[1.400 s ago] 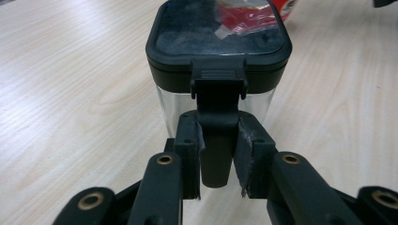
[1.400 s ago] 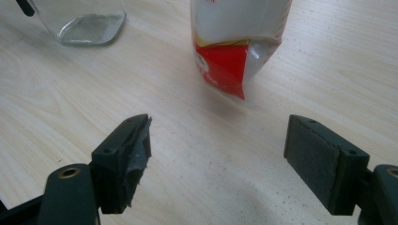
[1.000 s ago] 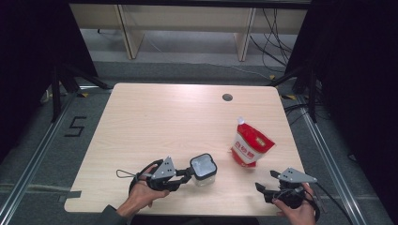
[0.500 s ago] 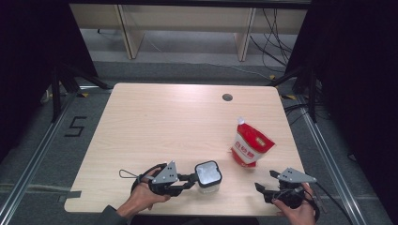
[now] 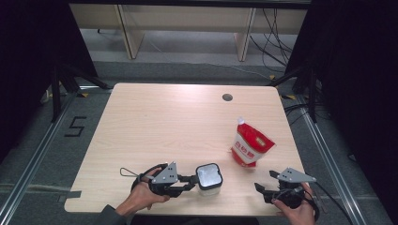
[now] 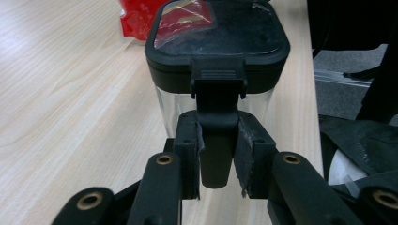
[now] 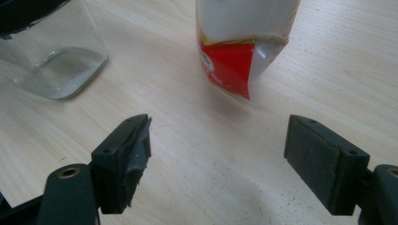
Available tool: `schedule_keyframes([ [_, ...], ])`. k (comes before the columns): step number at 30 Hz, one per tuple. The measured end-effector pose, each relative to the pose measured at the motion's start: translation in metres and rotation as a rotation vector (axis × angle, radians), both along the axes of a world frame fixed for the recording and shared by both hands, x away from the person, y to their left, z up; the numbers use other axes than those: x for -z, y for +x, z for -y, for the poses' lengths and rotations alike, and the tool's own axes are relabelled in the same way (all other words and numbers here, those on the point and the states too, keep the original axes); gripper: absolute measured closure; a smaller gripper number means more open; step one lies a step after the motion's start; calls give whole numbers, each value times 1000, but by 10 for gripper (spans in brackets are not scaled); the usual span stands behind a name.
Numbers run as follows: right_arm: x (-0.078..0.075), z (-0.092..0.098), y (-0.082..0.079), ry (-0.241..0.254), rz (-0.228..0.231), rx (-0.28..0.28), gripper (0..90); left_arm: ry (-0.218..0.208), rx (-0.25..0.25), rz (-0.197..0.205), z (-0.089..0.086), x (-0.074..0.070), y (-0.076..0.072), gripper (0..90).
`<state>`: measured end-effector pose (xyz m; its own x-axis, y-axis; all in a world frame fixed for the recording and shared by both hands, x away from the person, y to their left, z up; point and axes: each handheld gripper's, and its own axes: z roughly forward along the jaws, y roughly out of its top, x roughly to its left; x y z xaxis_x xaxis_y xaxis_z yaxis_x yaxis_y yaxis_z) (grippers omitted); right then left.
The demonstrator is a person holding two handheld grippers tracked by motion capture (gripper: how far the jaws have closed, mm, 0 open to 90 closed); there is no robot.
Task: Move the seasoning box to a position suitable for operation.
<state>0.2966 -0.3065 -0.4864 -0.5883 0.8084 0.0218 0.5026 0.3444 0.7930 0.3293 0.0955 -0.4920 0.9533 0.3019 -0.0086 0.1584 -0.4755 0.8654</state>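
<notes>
From the high view the left gripper (image 5: 190, 180) sits at the near edge of the table (image 5: 155, 122), its tips against a clear container (image 5: 209, 178) with a black lid, but the contact itself is too small to read there. The left gripper view settles it: the two pads are closed narrow on the black latch tab (image 6: 217, 136) that hangs down from the lid (image 6: 217, 42), the clear wall of the container rising right behind. The right gripper view gives what the others lack, its own jaws standing wide apart over bare wood with nothing between them, the red and white pouch (image 7: 241, 42) upright just ahead and the container's clear base off to the left. In the high view the right gripper (image 5: 268, 183) rests near the table's front right corner, the pouch standing just beyond it. Both hands lie low at the near edge, left forearm angling in from the bottom. Against a second ago, the container and left gripper have slid a little toward the near edge; the right hand and the pouch are unchanged.
</notes>
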Motion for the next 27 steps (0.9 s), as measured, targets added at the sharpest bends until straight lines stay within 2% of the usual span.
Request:
schedule_keyframes([
  [1, 0, 0, 0, -2, -13, -3, 241, 2, -7, -2, 0, 0, 0, 716],
  [2, 0, -2, -2, 17, -34, 8, 241, 2, -7, -2, 0, 0, 0, 714],
  [3, 0, -2, -2, 20, -36, 9, 241, 10, -12, 4, -2, -1, 2, 713],
  [4, 0, -2, -1, 16, -30, 8, 241, 0, -27, -13, -2, 0, 2, 712],
  [5, 0, -2, -1, 16, -30, 8, 241, 0, -27, -13, -2, 0, 2, 711],
  [6, 0, -2, -1, 13, -27, 1, 241, 12, -18, 10, -4, -1, 4, 711],
  [7, 0, -2, -1, 16, -30, 4, 241, 8, -34, -5, -4, 0, 3, 710],
  [8, 0, 0, 0, -5, -4, -12, 241, 30, -33, 15, -6, -1, 5, 709],
  [9, 0, 0, 0, -5, -4, -12, 241, 30, -33, 15, -6, -1, 5, 708],
  [10, 0, -2, -1, 14, -25, 0, 241, 20, -50, 11, -6, -1, 5, 707],
  [11, 0, -2, -1, 14, -25, 0, 241, 20, -50, 11, -6, -1, 5, 704],
  [12, 0, -3, -1, 21, -34, -2, 241, -4, -66, -3, -6, 1, 6, 700],
  [15, 0, -3, -1, 21, -33, -3, 241, 9, -78, 2, -7, 0, 7, 684],
  [16, 1, -2, 0, 12, -10, -6, 241, -9, -87, -15, -7, 1, 7, 682],
  [17, 1, -2, 0, 12, -10, -6, 241, -9, -87, -15, -7, 1, 7, 677],
  [18, 0, -3, -1, 13, -26, -6, 240, 9, -72, -17, -8, -1, 8, 666],
  [19, 0, -3, -1, 13, -26, -6, 240, 9, -72, -17, -8, -1, 8, 651],
  [21, 0, -2, 0, -6, -23, -17, 239, -22, -63, -57, -9, -2, 8, 594],
  [23, 0, -2, 0, -5, -22, -18, 238, -19, -50, -52, -10, -3, 9, 543],
  [24, 1, -2, 1, 0, -23, -22, 237, -17, -64, -70, -12, -3, 8, 543],
  [26, 1, -1, 1, 0, -23, -17, 237, -18, -77, -73, -14, -5, 8, 476],
  [27, 1, -1, 1, 0, -25, -17, 237, -28, -89, -88, -16, -6, 8, 445],
])
